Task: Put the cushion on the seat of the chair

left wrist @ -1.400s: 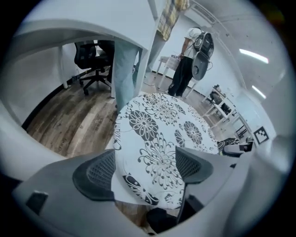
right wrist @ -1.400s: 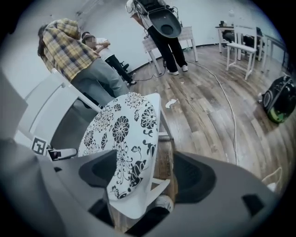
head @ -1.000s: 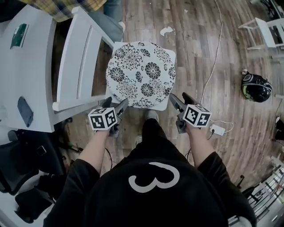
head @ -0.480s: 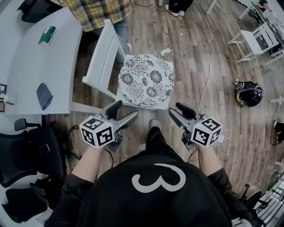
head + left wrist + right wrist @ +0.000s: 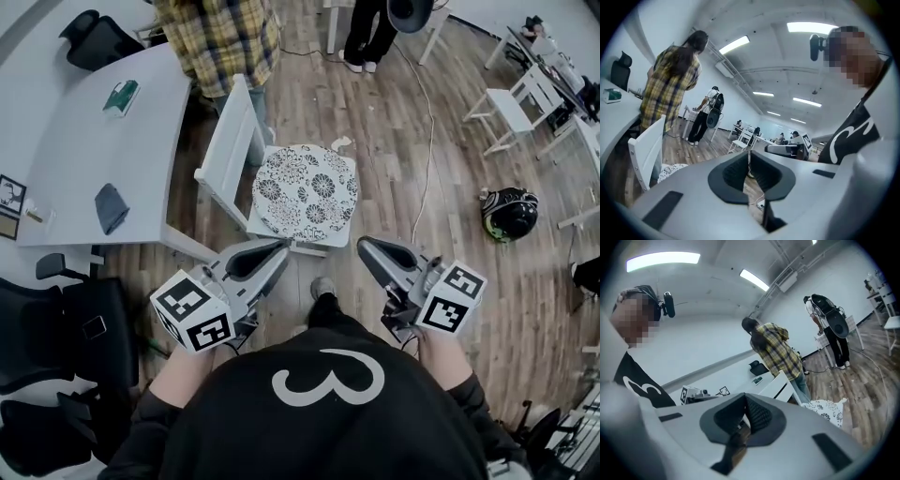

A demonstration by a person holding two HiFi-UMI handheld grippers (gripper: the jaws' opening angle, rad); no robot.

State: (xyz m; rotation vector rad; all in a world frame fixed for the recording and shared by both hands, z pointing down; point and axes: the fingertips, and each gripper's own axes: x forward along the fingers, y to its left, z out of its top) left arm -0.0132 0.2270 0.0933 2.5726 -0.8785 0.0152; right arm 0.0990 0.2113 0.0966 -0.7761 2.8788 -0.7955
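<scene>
A square cushion (image 5: 305, 194) with rounded corners and a black-and-white flower print is seen from above. It lies flat on the seat of a white chair (image 5: 228, 150) that stands beside a pale table (image 5: 84, 150), and the seat is almost fully covered. The left gripper (image 5: 277, 251) and right gripper (image 5: 367, 246) are held near the wearer's body, clear of the cushion, one to each side. The jaws of both are pressed together with nothing between them. The cushion is judged light, soft and floppy, not fragile, and likely to sag if pinched at one point. If straightening is needed, it is best taken by its near edge at two spots, one per gripper.
</scene>
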